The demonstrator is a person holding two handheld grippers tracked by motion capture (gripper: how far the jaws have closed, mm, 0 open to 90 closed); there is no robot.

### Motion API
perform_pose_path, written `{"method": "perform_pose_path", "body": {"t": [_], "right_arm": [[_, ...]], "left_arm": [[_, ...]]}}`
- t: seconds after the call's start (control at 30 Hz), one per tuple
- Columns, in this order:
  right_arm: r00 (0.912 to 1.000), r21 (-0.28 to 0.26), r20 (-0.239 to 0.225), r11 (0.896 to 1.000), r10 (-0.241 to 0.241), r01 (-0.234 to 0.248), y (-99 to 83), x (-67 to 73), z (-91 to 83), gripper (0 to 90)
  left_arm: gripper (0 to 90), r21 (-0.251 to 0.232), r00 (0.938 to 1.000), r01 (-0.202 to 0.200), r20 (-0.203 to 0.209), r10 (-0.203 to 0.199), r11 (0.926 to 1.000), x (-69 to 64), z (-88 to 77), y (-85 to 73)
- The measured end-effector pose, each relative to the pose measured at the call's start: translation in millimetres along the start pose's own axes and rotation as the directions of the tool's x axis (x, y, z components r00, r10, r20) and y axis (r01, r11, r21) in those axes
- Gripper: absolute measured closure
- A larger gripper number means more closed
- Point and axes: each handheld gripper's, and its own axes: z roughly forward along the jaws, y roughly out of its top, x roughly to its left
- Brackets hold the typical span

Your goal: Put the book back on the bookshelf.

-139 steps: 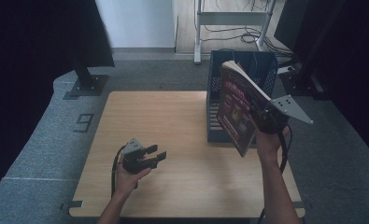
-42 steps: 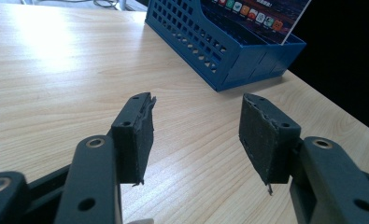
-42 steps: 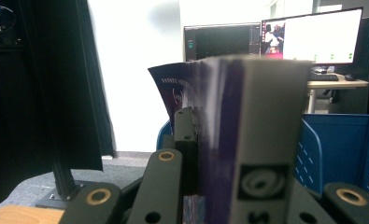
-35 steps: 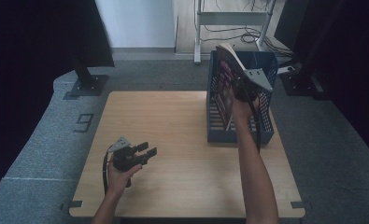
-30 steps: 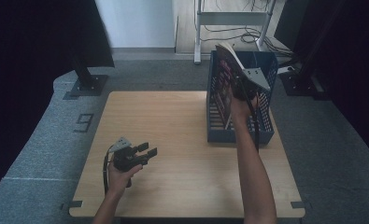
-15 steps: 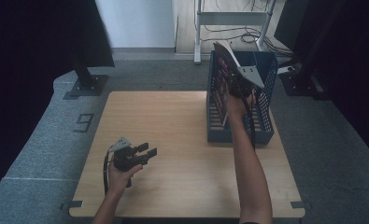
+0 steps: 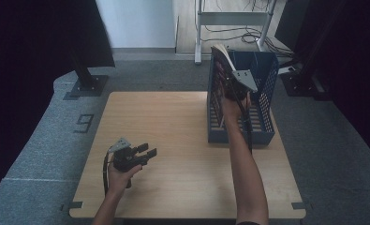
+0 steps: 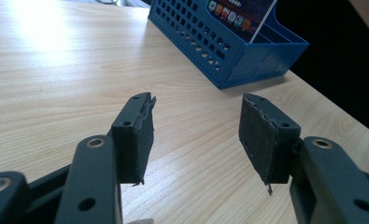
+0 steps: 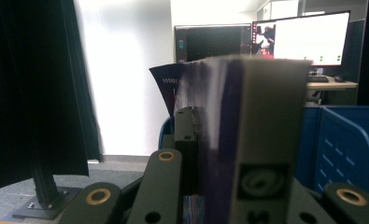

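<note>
Magazine (image 7: 218, 70) clamped between the jaws of the right gripper (image 7: 233, 89), held upright over the left section of the blue file rack (image 7: 267, 89), its lower part down inside the rack and its top edge above the rim. In the right gripper view the magazine (image 9: 252, 135) stands edge-on, thick spine side facing the camera, pages pressed between the two black jaws. Rack sits at the far right of the wooden table (image 7: 173, 140), dividers running front to back. Left gripper (image 7: 143, 154) rests low over the near left part of the table, well apart from the rack; jaws stand parted with nothing between them, bare wood visible in the gap. In the left gripper view, rack (image 8: 229, 51) lies ahead with the magazine's colourful cover (image 8: 240, 14) showing above its perforated wall.
</note>
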Motion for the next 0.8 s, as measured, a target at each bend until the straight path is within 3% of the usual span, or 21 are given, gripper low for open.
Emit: {"method": "perform_pose_path", "body": {"t": [0.23,0.8], "right_arm": [[0.9998,0.018,0.021,1.000,-0.005,0.004,-16.4,2.3,3.1,81.0],[0.9996,0.033,0.019,0.999,-0.021,0.021,-45.7,4.5,14.6,81.0]], "left_arm": [[44.8,-0.003,1.0000,0.003,-0.002,-0.003,1.0000,0.7,-0.1,-0.2],[44.9,0.003,1.0000,0.004,-0.003,-0.004,1.0000,1.8,0.6,-1.4]]}}
